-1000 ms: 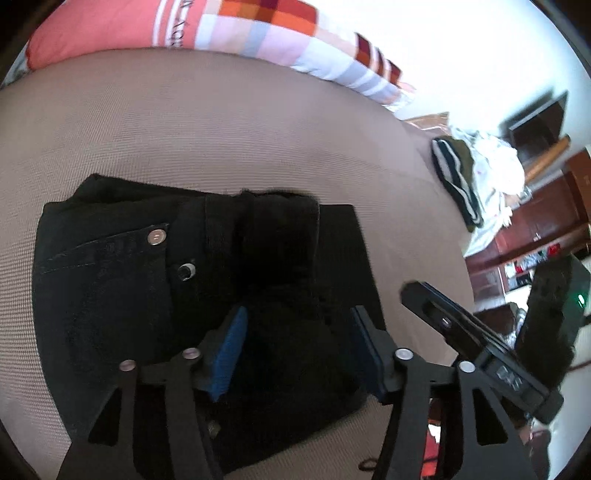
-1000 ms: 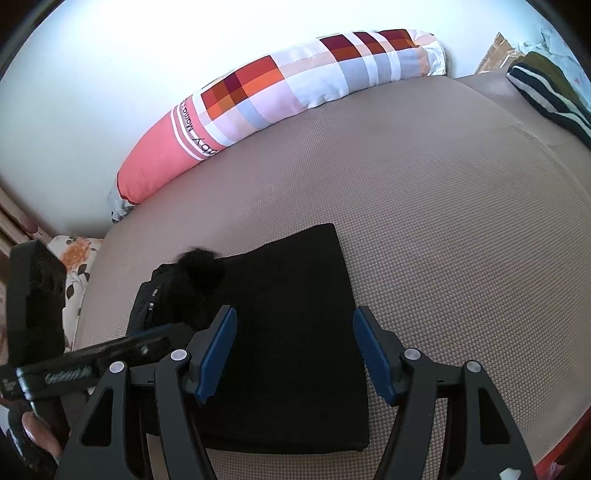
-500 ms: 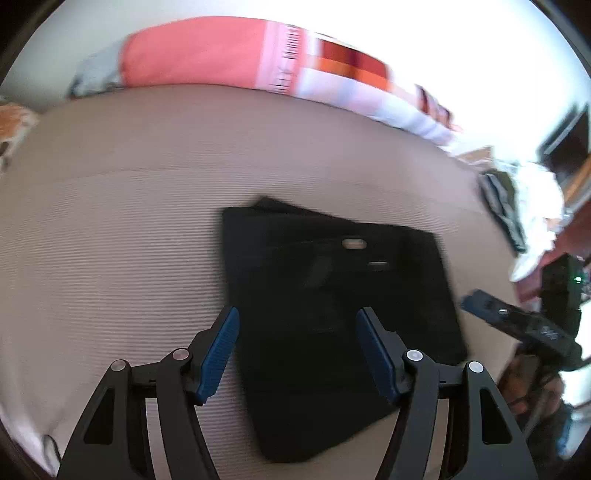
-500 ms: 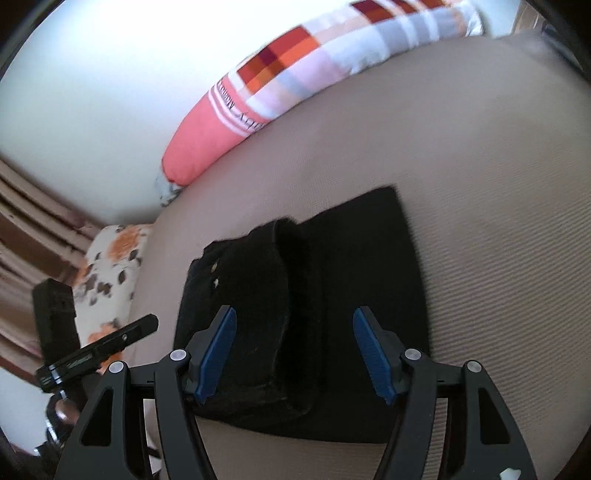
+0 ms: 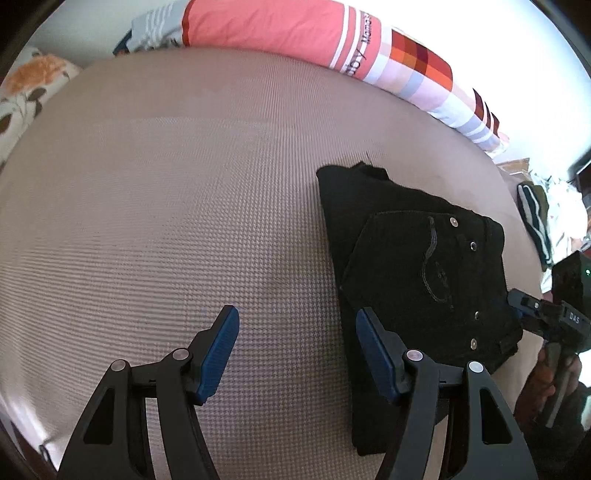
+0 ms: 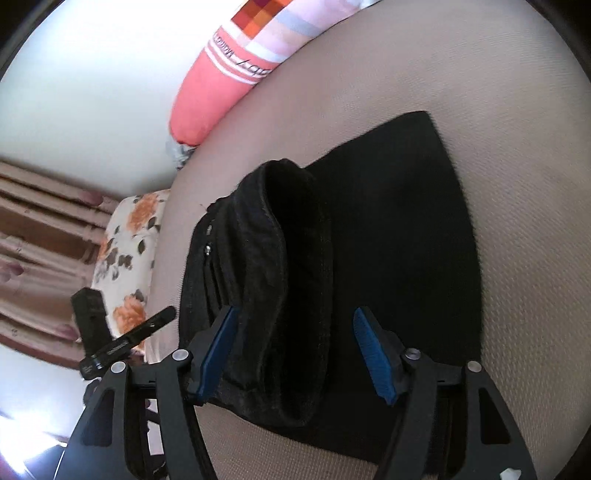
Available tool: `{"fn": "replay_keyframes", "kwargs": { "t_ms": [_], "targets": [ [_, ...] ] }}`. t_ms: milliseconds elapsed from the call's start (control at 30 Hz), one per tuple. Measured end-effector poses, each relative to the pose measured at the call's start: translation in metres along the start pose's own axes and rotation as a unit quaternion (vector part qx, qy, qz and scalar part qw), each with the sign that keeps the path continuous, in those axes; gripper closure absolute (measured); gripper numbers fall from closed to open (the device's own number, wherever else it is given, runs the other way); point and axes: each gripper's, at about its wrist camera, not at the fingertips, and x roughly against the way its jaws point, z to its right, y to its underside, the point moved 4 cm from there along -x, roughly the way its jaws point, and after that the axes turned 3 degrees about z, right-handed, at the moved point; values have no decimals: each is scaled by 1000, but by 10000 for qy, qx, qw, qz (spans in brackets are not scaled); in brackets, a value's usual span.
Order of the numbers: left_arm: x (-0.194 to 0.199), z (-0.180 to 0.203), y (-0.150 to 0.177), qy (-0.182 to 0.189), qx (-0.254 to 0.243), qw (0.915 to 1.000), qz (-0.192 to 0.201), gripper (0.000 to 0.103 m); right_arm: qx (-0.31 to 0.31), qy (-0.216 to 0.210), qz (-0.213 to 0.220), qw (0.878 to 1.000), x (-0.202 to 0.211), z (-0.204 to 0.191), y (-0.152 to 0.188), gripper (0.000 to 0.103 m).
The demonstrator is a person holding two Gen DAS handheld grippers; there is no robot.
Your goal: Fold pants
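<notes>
On beige bedding, folded pants (image 6: 388,236) lie flat.

pants (image 5: 417,273): folded, on mattress (image 5: 166,221), toward right edge | bolster (image 5: 295,33): along far edge | floral pillow (image 5: 26,88): far-left corner

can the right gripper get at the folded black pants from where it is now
Probably yes. The right gripper hangs right over the black pants with its jaws apart and nothing between them but the cloth below; the left gripper is off to the side over the bare mattress.
</notes>
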Motion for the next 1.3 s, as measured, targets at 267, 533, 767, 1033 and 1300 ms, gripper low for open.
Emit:
{"fn": "replay_keyframes", "kwargs": {
  "t_ms": [267, 533, 767, 1033, 1300],
  "targets": [
    [-6, -11, -4, 336, 253, 9991, 15, 36, -221, -594, -47, 9980, -28, 6, -25, 69],
    [-7, -14, -5, 444, 384, 9983, 53, 37, -151, -470, 28, 9988, -35, -9, -30, 86],
    [-1, -14, -10, 292, 285, 9988, 261, 36, 434, 90, 359, 9984, 0, -51, -30, 93],
    [10, 11, -24, 211, 123, 9988, 428, 36, 312, 453, 969, 9938, 50, -35, -44, 94],
    [-4, 56, -31, 284, -299, 9983, 402, 36, -137, 1199, 873, 9888, 40, 41, -30, 93]
  ]
}}
